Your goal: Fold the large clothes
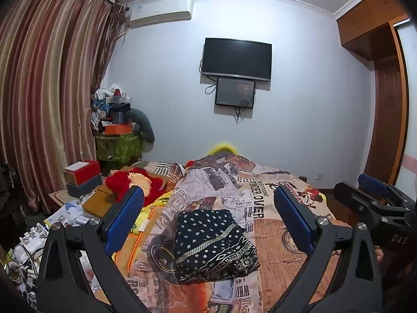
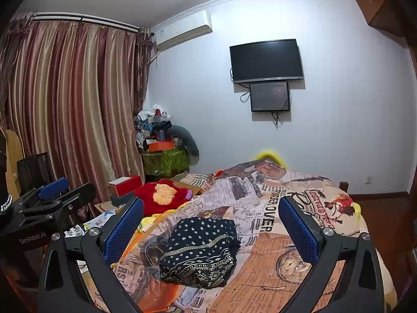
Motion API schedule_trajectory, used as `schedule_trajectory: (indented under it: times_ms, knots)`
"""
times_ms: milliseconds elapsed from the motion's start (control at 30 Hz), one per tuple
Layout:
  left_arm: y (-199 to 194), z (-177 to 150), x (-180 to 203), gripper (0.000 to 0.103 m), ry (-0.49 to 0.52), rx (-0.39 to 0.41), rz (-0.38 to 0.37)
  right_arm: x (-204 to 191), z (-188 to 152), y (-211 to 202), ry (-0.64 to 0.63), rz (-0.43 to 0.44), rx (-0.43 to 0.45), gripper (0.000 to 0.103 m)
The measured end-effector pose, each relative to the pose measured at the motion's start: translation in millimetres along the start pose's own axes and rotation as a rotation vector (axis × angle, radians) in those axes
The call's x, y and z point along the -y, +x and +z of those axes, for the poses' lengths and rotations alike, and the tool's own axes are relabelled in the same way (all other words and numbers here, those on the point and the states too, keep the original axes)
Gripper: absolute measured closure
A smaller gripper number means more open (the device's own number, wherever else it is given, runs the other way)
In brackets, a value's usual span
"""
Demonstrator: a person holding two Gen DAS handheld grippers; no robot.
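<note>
A dark garment [image 1: 213, 245] with white dots and a patterned band lies folded into a compact bundle on the bed. In the right wrist view the same garment [image 2: 200, 251] rests on the newspaper-print bedspread [image 2: 273, 208]. My left gripper [image 1: 208, 216] stands open above and in front of it, blue pads wide apart with nothing between them. My right gripper [image 2: 211, 224] is open too and empty. The right gripper [image 1: 375, 198] shows at the right edge of the left wrist view. The left gripper [image 2: 52, 195] shows at the left edge of the right wrist view.
A red plush toy [image 2: 161, 195] and a red box [image 2: 125, 184] lie left of the bedspread, with clutter [image 1: 34, 234] below them. Striped curtains [image 1: 47, 91] hang at the left. A television [image 1: 237, 58] hangs on the far wall, a wooden wardrobe [image 1: 385, 91] stands right.
</note>
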State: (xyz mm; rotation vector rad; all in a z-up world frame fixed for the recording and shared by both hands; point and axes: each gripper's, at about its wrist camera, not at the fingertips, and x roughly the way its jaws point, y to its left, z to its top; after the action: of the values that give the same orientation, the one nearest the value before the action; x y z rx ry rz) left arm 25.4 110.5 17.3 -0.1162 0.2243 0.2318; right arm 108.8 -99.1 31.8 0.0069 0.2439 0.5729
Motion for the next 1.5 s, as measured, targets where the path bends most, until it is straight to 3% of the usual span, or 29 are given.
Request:
schedule_trajectory:
  times_ms: [700, 1500]
  knots:
    - [7.7, -1.2, -0.8, 0.002, 0.010, -0.008, -0.009, 0.8, -1.4, 0.5, 0.004, -0.003, -0.003, 0.000]
    - [11.4, 1.6, -6.5, 0.002, 0.021, -0.020, -0.082, 3.1, -4.5, 0.1, 0.011, -0.014, 0.000, 0.000]
